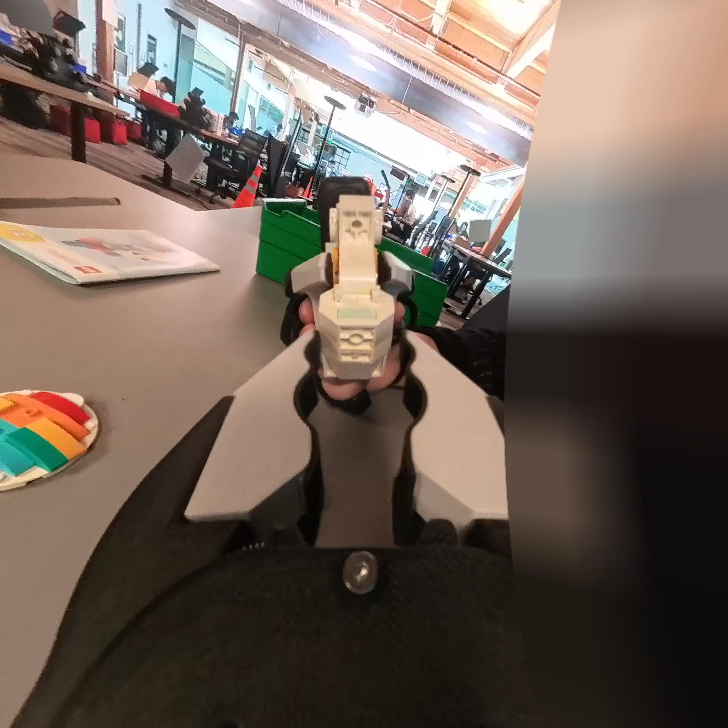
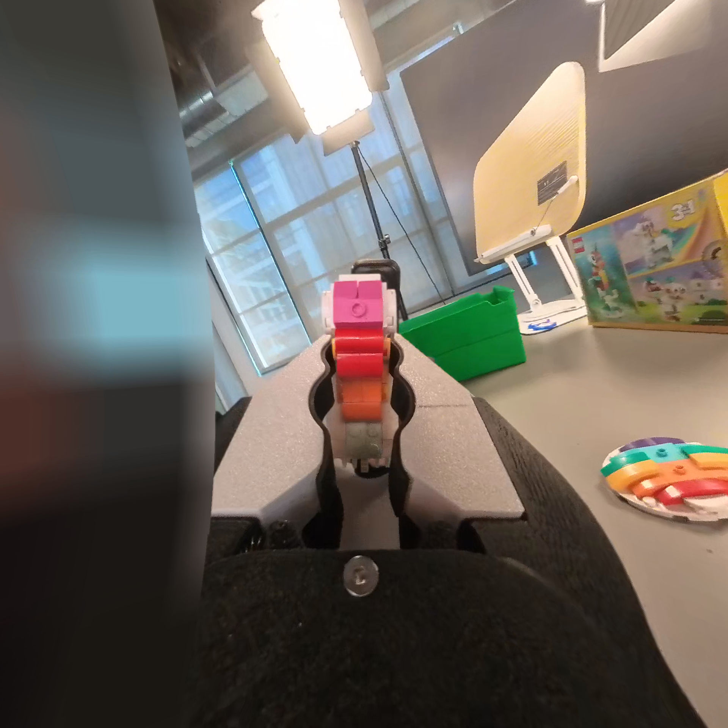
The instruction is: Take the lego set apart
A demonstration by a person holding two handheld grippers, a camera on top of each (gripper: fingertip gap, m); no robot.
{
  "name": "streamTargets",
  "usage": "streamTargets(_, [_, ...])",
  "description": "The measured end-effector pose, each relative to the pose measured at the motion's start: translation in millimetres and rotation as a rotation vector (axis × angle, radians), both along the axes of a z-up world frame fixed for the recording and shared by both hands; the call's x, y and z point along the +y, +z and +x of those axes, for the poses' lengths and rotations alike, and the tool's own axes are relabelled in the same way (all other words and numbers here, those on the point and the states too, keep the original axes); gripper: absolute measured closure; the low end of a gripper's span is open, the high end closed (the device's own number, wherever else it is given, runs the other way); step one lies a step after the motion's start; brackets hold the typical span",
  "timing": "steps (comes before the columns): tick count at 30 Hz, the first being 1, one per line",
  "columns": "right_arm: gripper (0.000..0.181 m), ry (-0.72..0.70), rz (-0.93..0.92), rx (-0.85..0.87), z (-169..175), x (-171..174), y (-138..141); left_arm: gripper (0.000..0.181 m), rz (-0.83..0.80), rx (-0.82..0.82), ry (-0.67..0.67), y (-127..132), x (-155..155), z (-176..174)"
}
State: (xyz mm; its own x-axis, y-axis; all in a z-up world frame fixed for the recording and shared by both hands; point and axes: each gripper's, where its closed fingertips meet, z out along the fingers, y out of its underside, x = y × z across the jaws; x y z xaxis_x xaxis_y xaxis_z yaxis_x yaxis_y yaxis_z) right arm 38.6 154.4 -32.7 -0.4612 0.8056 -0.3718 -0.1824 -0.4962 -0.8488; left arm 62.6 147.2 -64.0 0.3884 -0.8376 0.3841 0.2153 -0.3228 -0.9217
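A small lego animal model (image 1: 354, 331) with a white body is held in the air between both grippers. In the left wrist view my left gripper (image 1: 356, 338) is shut on the model's white lower body. Beyond it, the right gripper (image 1: 354, 272) clamps the model's upper part, with a hand behind it. In the right wrist view my right gripper (image 2: 360, 346) is shut on the same model (image 2: 358, 354), whose pink, red and orange back bricks face the camera. A round white lego disc with rainbow bricks (image 1: 39, 433) lies on the grey table (image 1: 157, 335); it also shows in the right wrist view (image 2: 669, 472).
A green bin (image 1: 283, 244) stands at the far side of the table, also in the right wrist view (image 2: 472, 338). An instruction booklet (image 1: 106, 252) lies at the left. The lego box (image 2: 650, 268) and a white stand with a cream panel (image 2: 528, 157) stand at the right.
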Motion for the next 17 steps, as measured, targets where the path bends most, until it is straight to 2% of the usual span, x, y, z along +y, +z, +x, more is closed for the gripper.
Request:
streamTargets(1, [0.158,-0.014,0.020,0.000,-0.6,-0.9,0.0,0.148,0.010,0.011,0.026,-0.3,2.1,-0.3])
streamTargets(5, [0.158,-0.009,0.015,-0.008,-0.6,-1.6,0.6,0.148,0.021,0.042,0.041,1.1,1.5,-1.9])
streamTargets(9, [0.157,-0.016,-0.018,-0.046,-2.0,5.0,-4.6,0.148,-0.008,-0.021,0.076,3.2,7.1,-9.7])
streamTargets(11, [0.142,0.005,-0.020,-0.066,-3.1,4.1,-7.7,0.148,-0.013,-0.038,0.071,5.1,7.5,-12.6])
streamTargets(12, [0.142,0.005,-0.022,-0.061,-3.3,3.5,-7.1,0.148,-0.016,-0.030,0.066,4.1,7.1,-12.1])
streamTargets(14, [0.155,-0.019,-0.001,-0.044,-2.8,2.9,-5.4,0.148,-0.019,0.009,0.039,-0.6,3.5,-6.3])
streamTargets(17, [0.158,0.018,0.018,-0.032,0.0,-4.4,-0.2,0.148,-0.007,0.006,0.001,3.1,-2.0,-3.2])
